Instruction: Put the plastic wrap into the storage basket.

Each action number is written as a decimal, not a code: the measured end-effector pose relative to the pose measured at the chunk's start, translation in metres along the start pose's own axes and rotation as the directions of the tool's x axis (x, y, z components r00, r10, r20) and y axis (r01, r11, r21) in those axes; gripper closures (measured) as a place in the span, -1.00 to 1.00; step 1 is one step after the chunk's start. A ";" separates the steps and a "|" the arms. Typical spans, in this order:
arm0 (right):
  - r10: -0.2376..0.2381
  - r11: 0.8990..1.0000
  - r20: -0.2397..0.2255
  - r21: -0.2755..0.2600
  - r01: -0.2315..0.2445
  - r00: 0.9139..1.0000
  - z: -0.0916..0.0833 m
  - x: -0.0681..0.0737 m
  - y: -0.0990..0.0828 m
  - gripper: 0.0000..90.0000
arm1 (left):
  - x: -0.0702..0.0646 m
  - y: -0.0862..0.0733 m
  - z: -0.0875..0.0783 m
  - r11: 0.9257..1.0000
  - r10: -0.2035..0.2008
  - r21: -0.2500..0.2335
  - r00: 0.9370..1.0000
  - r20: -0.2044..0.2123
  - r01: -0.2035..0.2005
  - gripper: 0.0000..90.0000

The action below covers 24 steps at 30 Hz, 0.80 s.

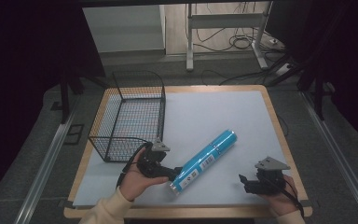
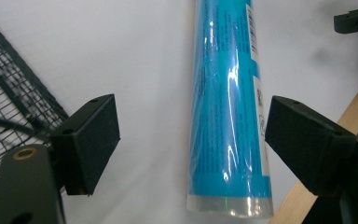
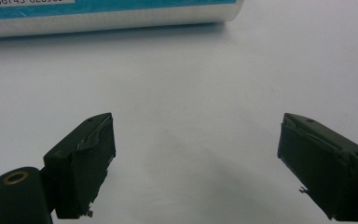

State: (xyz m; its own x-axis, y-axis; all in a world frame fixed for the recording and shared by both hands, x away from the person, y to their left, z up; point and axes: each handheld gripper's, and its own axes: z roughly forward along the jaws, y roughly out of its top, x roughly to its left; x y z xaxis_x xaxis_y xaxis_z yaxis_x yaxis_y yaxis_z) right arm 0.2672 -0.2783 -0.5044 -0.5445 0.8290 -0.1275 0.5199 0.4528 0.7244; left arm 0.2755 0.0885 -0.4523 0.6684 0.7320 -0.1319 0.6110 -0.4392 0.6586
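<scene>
A long blue tube (image 1: 206, 161) in clear wrap lies slanted on the white mat, its lower end toward the front. My left gripper (image 1: 174, 174) sits at that lower end. In the left gripper view the tube (image 2: 228, 107) runs up between the spread jaws of the left gripper (image 2: 193, 116). There is a wide gap to the left pad, and the right pad stands close beside the tube. The gripper is open. My right gripper (image 1: 242, 180) rests open near the front right of the mat. The right gripper (image 3: 198, 126) has nothing between its jaws, and the tube (image 3: 107, 16) lies farther off.
A black wire basket (image 1: 161, 109) stands at the back left of the mat, just behind my left hand; its mesh (image 2: 9, 93) is close on the left. The table's wooden edge (image 2: 354, 116) runs near the tube's end. Bare white mat (image 1: 214, 112) lies behind the tube.
</scene>
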 end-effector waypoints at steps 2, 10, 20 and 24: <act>0.000 1.000 0.001 0.000 0.000 1.000 0.000 0.000 0.000 -0.75 | -0.001 0.003 0.003 1.000 0.004 0.003 1.000 0.003 -0.004 -0.62; 0.000 1.000 0.001 0.005 0.000 1.000 0.001 0.000 0.000 -0.75 | -0.008 0.015 0.013 1.000 0.025 0.014 1.000 0.013 -0.025 -0.62; 0.000 1.000 0.002 0.004 0.000 1.000 0.000 -0.001 0.000 -0.75 | -0.014 0.025 0.025 0.999 0.042 0.033 0.999 0.017 -0.042 -0.63; -0.001 1.000 0.002 0.004 0.001 1.000 0.000 -0.001 0.000 -0.75 | -0.017 0.029 0.029 0.998 0.051 0.042 0.999 0.019 -0.052 -0.63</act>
State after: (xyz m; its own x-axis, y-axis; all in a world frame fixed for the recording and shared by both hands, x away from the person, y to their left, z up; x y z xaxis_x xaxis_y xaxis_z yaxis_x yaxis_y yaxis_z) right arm 0.2677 -0.2789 -0.5048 -0.5435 0.8293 -0.1298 0.5219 0.4550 0.7215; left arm 0.2943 0.0482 -0.4523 0.7066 0.6988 -0.1117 0.5928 -0.4984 0.6326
